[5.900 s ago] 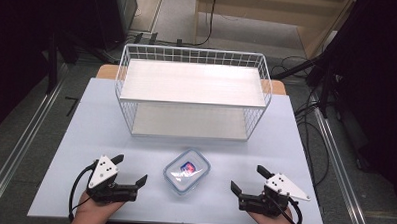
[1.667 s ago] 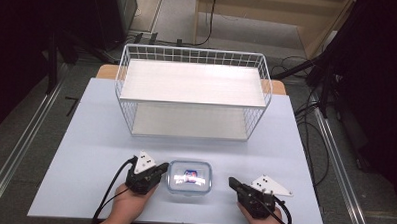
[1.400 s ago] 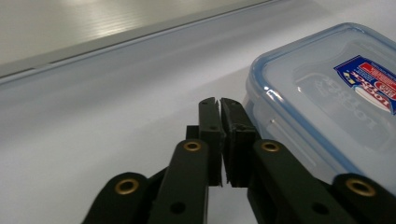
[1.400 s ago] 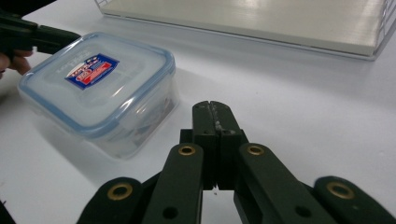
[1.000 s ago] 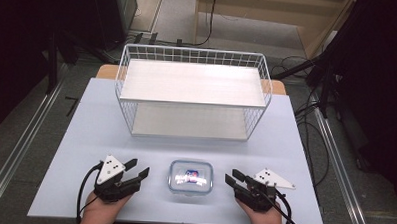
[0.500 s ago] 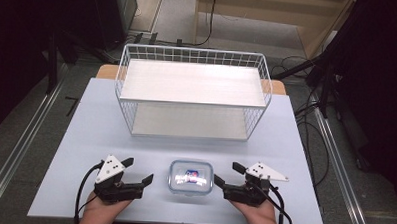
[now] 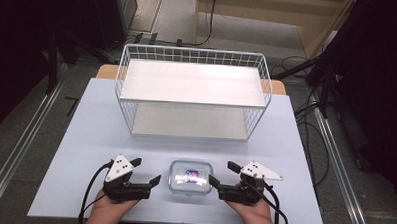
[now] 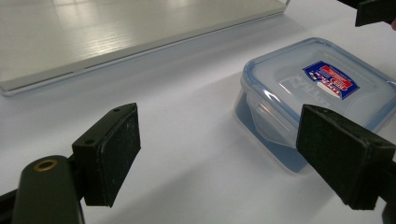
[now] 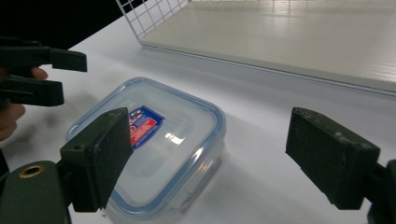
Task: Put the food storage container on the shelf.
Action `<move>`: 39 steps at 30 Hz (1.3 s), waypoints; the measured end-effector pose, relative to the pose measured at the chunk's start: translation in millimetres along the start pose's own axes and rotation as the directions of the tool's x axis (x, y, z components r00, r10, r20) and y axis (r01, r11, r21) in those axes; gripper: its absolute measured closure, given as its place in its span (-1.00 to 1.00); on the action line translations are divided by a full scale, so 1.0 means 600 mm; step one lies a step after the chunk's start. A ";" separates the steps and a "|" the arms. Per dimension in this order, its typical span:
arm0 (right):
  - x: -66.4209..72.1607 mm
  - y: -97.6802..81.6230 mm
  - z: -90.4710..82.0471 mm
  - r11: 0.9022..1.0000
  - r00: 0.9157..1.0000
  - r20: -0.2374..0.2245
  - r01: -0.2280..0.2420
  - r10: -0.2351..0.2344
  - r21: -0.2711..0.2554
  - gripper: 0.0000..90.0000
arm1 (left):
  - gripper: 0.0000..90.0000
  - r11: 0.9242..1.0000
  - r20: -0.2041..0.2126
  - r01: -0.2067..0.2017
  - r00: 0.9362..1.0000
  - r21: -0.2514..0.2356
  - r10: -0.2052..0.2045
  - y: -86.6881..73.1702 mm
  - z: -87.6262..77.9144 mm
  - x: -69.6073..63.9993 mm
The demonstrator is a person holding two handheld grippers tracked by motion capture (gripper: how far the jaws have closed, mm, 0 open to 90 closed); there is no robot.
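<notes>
A lidded box (image 7: pixel 190 176) is flanked by both hand-held grippers on the desk (image 7: pixel 85 133). The left hand-held gripper (image 7: pixel 143 172) and right hand-held gripper (image 7: pixel 223 174) are held with jaws apart, nothing clamped.

You have one table (image 7: pixel 85 138) in front of you, and everything else counts from it. On it stands one white wire basket (image 7: pixel 192 97) with two shelf boards inside. Nearer you on the table lies one clear lidded container (image 7: pixel 190 177) bearing one label. Two grippers rest on the table: left gripper (image 7: pixel 145 171), right gripper (image 7: pixel 223 174).
</notes>
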State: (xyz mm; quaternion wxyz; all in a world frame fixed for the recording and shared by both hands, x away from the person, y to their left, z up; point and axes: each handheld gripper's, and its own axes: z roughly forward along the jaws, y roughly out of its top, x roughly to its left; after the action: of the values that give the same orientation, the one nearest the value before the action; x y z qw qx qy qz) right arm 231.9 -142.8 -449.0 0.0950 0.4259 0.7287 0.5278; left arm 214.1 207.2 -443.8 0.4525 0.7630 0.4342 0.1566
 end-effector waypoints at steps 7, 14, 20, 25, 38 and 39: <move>0.008 -0.007 0.010 0.999 1.000 -0.026 0.006 -0.005 0.038 -0.67 | -0.68 0.999 0.074 0.034 0.997 0.032 -0.037 0.003 0.013 -0.009; 0.012 -0.017 0.017 0.996 0.998 -0.056 -0.036 0.041 0.087 -0.64 | -0.67 0.988 0.173 0.126 0.975 0.090 -0.140 0.005 0.041 -0.018; 0.008 -0.023 0.026 0.990 0.994 -0.071 -0.069 0.078 0.126 -0.58 | -0.64 0.975 0.220 0.176 0.954 0.139 -0.204 0.003 0.066 -0.013; 0.002 -0.027 0.029 0.980 0.986 -0.093 -0.126 0.141 0.154 -0.50 | -0.54 0.960 0.262 0.229 0.928 0.163 -0.266 0.002 0.075 -0.010; -0.016 -0.039 0.044 0.935 0.933 -0.173 -0.276 0.316 0.221 -0.35 | -0.37 0.930 0.350 0.296 0.866 0.218 -0.357 -0.006 0.086 -0.008; -0.017 -0.040 0.044 0.931 0.926 -0.183 -0.288 0.330 0.225 -0.32 | -0.37 0.930 0.348 0.298 0.866 0.217 -0.359 -0.007 0.086 -0.009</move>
State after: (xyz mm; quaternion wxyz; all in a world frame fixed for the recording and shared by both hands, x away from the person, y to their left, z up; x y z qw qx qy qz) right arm 241.3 -134.1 -484.0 -0.1122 0.4825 0.7060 0.5061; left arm 241.6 175.4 -474.1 0.4874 0.7263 0.4723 -0.1090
